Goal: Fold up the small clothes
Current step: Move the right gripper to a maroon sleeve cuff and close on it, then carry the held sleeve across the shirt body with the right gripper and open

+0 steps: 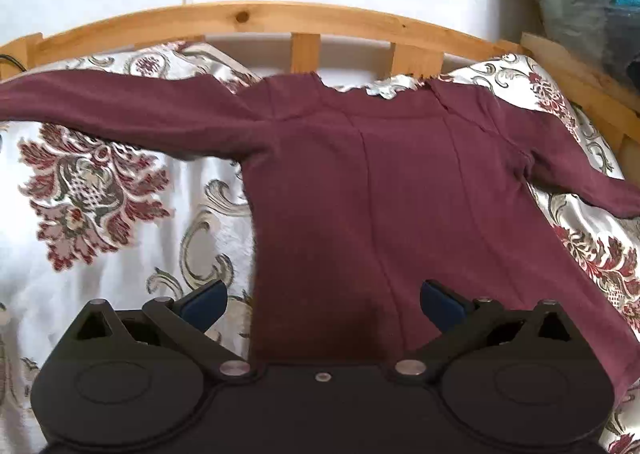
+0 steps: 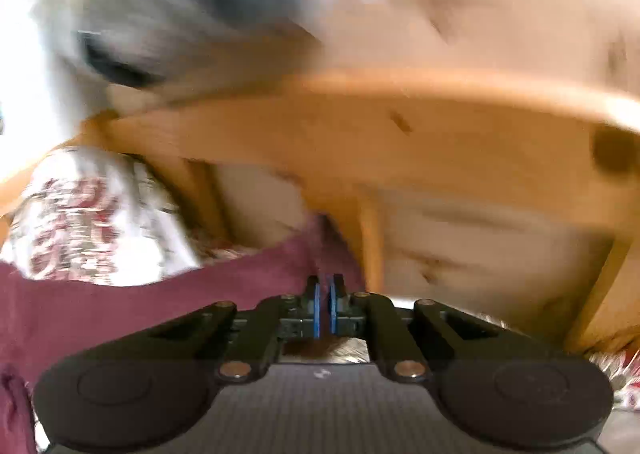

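Two ways to go wrong from here. Could lose the pinch: right gripper point(image 2: 324, 290) closed tight, blue pads together just below the wooden rail point(image 2: 400, 133), apparently nipping only a thin peak of the maroon top point(image 2: 160, 294), though heavy blur hides how much cloth sits between them. Might slip free on a quick pull, dropping the sleeve in a heap short of the body. Could also drag the whole garment away from the rail rather than fold it, since nothing pins it down: left gripper point(image 1: 322, 300) spread wide, pads apart, poised over the hem at the end farthest from the rail point(image 1: 280, 19), gripping nothing. Worth watching too for bunching of the patterned bedspread point(image 1: 100, 193) underneath, soft enough to ride along with the cloth.

Looks like a small long-sleeved top point(image 1: 360, 193), dark maroon, knitted and matte, with two faint seams down the body. Lies flat on the bedspread, neckline right up against the rail, hem pointing away from it. Stretches one sleeve point(image 1: 120, 105) out along the rail, straight and smooth; angles the other sleeve point(image 1: 580, 181) away from the rail.
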`<state>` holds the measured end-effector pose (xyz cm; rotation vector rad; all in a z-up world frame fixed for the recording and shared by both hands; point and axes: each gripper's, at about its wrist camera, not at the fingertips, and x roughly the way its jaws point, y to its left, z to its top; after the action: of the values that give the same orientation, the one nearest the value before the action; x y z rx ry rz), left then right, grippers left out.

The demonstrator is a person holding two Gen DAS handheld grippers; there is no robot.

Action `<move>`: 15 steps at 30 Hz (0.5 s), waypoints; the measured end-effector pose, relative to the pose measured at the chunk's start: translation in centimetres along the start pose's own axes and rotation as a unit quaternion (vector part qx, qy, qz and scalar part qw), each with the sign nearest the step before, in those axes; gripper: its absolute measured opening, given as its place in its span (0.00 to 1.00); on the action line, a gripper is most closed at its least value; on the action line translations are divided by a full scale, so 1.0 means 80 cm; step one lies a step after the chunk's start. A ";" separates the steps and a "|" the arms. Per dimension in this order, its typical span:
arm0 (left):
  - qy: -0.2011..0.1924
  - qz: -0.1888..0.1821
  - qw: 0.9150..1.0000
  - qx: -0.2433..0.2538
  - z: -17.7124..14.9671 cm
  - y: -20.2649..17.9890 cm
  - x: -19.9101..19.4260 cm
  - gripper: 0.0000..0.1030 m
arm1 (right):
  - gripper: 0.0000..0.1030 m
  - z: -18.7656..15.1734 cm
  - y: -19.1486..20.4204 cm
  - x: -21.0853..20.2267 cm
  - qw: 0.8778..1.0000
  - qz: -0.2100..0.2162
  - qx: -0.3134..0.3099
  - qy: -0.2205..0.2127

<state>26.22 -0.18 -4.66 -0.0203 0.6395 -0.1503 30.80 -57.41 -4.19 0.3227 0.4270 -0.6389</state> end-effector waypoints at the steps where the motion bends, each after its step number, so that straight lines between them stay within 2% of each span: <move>1: 0.000 0.004 1.000 0.001 0.001 0.000 -0.001 0.99 | 0.06 0.003 0.013 -0.011 1.000 0.006 -0.018 -0.014; 5: 0.009 0.009 1.000 -0.017 0.007 0.011 -0.005 0.99 | 0.06 0.014 0.093 -0.064 0.990 0.059 -0.109 -0.074; 7: 0.012 0.013 0.999 -0.035 0.011 0.020 -0.007 0.99 | 0.06 0.024 0.135 -0.091 0.979 0.098 -0.148 -0.103; 8: 0.012 0.015 0.999 -0.045 0.013 0.025 -0.009 0.99 | 0.06 0.025 0.162 -0.110 0.969 0.131 -0.173 -0.121; 10: 0.015 0.025 0.997 -0.066 0.016 0.035 -0.012 0.99 | 0.06 0.025 0.207 -0.139 0.946 0.190 -0.221 -0.142; 11: 0.016 0.032 0.996 -0.079 0.018 0.041 -0.014 0.99 | 0.06 0.021 0.232 -0.155 0.931 0.219 -0.249 -0.152; 15: 0.025 0.045 0.989 -0.139 0.020 0.073 -0.018 0.99 | 0.06 -0.021 0.321 -0.211 0.853 0.323 -0.367 -0.183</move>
<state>26.81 5.74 -2.94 -0.2568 0.7061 0.0262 34.36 -28.73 6.44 -0.3861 0.1460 0.1580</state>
